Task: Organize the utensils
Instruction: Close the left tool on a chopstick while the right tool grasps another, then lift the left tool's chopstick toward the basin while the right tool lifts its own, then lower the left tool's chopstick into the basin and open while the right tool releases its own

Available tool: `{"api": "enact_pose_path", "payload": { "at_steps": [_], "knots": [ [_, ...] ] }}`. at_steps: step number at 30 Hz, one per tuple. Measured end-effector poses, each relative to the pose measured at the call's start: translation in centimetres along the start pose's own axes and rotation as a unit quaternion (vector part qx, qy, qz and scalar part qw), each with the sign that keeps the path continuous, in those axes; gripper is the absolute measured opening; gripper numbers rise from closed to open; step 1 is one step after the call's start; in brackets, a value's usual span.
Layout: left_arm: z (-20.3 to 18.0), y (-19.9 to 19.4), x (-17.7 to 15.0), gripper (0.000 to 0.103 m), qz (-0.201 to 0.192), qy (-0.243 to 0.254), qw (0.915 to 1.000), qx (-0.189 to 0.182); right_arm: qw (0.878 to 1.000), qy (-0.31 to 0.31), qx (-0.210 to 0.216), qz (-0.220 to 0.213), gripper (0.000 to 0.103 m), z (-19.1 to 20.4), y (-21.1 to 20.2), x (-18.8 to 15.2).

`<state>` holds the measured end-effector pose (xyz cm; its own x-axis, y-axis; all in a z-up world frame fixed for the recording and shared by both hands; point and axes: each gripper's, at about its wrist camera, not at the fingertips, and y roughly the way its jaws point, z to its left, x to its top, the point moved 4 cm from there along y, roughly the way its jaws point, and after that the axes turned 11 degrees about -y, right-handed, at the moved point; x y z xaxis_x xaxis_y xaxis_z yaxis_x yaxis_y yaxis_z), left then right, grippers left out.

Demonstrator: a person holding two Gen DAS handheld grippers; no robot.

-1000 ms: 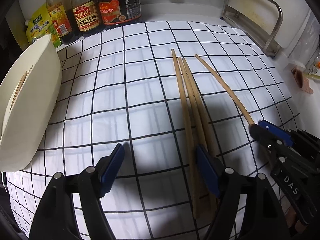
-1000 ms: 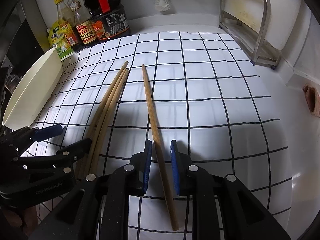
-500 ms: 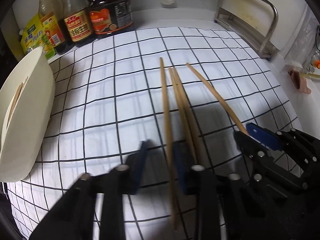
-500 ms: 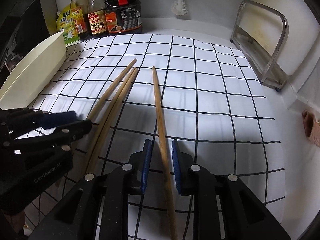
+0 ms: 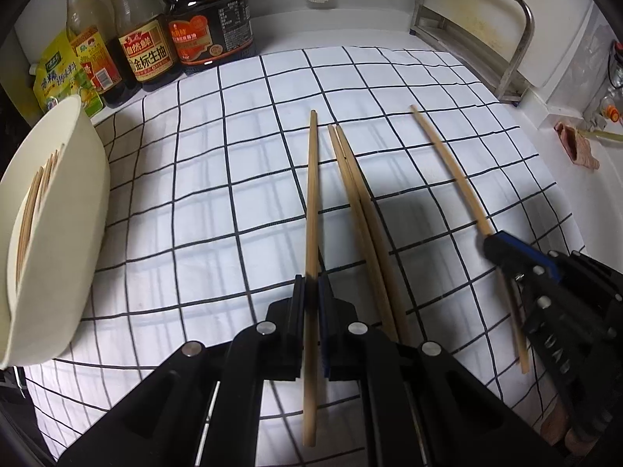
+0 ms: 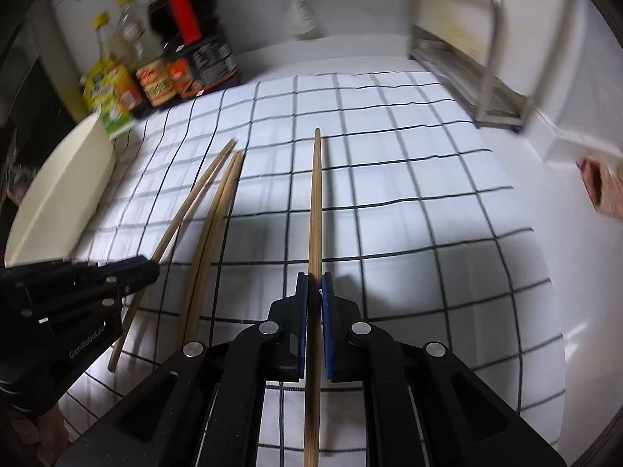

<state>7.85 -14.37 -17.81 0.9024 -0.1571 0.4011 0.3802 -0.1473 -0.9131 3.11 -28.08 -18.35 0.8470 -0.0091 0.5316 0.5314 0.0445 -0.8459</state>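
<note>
Four wooden chopsticks are over a white checked cloth (image 5: 202,202). In the left wrist view my left gripper (image 5: 311,292) is closing tight, its pads pressing on the leftmost chopstick (image 5: 311,194). Two chopsticks (image 5: 358,210) lie side by side just right of it. Further right, the right gripper (image 5: 502,245) holds the fourth chopstick (image 5: 451,171). In the right wrist view my right gripper (image 6: 314,292) is closing tight on that chopstick (image 6: 315,202), and the left gripper (image 6: 144,268) shows at the left. A cream bowl (image 5: 78,202) at the left holds several chopsticks (image 5: 35,202).
Sauce bottles (image 5: 155,39) and a yellow pouch (image 5: 58,74) stand at the back left. A steel rack (image 5: 483,27) stands at the back right. A pink cloth (image 5: 576,148) lies on the white counter at the right.
My left gripper went from wide open to shut on the leftmost chopstick. The right gripper's pads drew in tight on its chopstick.
</note>
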Motion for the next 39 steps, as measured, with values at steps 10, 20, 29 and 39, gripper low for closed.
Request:
{"api": "enact_pose_path", "payload": {
  "at_steps": [10, 20, 29, 39],
  "knots": [
    [0.8, -2.8, 0.9, 0.007, -0.011, 0.023, 0.9996, -0.014, 0.999, 0.046, -0.017, -0.023, 0.007, 0.0, -3.5, -0.1],
    [2.9, -6.8, 1.2, 0.007, -0.041, 0.027, 0.9983, -0.031, 0.998, 0.048, -0.018, -0.04, 0.007, 3.1, -6.6, 0.9],
    [7.8, -10.7, 2.4, 0.007, -0.073, -0.011, 0.9966, -0.038, 0.998, 0.02, 0.017, -0.06, 0.007, 7.7, -7.8, 4.5],
    [17.1, -13.2, 4.3, 0.007, -0.112, -0.082, 0.9903, -0.007, 0.991, -0.061, 0.092, -0.07, 0.007, 18.0, -6.0, 10.9]
  ]
}}
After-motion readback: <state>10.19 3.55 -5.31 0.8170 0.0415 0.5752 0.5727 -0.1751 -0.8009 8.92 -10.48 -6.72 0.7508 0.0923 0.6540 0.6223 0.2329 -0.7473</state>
